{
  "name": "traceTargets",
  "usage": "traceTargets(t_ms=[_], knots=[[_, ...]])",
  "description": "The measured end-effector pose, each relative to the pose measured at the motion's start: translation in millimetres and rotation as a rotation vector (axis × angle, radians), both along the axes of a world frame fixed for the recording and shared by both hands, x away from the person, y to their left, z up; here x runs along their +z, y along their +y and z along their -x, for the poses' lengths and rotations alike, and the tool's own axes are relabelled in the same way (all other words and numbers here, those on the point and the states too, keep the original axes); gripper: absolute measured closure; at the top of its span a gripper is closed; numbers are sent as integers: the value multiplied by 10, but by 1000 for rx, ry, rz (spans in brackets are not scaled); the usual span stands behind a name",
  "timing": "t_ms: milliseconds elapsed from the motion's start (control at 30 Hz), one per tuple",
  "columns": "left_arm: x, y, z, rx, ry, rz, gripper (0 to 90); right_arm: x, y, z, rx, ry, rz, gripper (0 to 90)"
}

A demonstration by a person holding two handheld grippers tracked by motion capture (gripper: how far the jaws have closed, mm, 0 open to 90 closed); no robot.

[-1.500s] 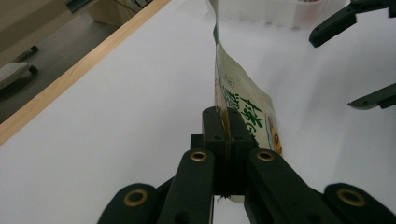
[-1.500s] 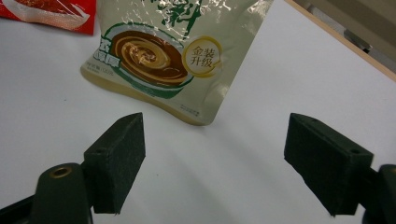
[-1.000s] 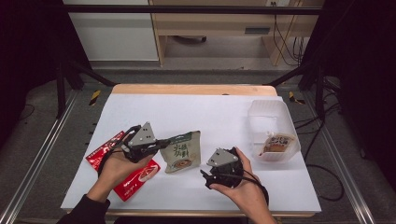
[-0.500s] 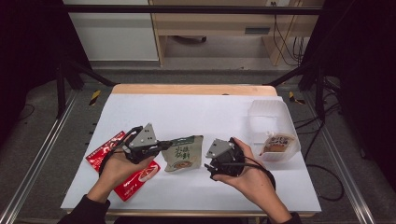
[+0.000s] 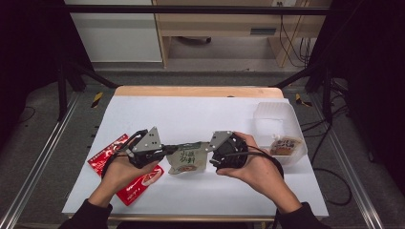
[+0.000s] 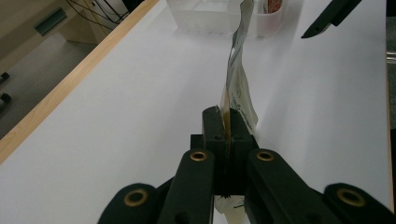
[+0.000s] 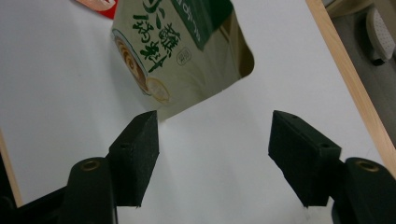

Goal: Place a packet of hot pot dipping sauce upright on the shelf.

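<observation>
we see the left gripper (image 5: 165, 151) clenched on the edge of a pale green pouch (image 5: 187, 160), holding it lifted just above the white table (image 5: 200, 114); in the left gripper view the pouch (image 6: 238, 88) stands on edge straight out from the pressed-together jaws. the right gripper (image 7: 212, 135) has just been closing yet grasps nothing, its pads apart with the pouch corner (image 7: 177, 56) just ahead of them. a red packet (image 5: 102, 157) lies under the left hand (image 5: 122, 169), and a clear tub (image 5: 282, 131) sits at the right.
</observation>
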State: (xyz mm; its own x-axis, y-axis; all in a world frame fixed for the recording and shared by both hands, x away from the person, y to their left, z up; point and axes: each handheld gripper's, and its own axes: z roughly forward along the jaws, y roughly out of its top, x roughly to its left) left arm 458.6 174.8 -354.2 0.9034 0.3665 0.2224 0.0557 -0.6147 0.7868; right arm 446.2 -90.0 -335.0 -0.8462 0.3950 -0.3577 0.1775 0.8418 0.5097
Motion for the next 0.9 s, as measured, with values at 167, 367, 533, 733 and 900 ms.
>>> traceTargets(t_ms=[167,367,533,733,900], knots=[[-4,-10,11,-6,0,-1,900,108,42,-37,57,22,25,385],[-7,-7,7,-9,3,-4,900,138,87,-99,95,42,27,431],[-20,-14,5,-11,3,1,900,159,103,-133,112,38,23,450],[-28,-26,7,-17,6,-1,900,159,186,-170,148,46,26,472],[-28,-33,16,-23,5,0,900,131,269,-211,163,62,36,509]])
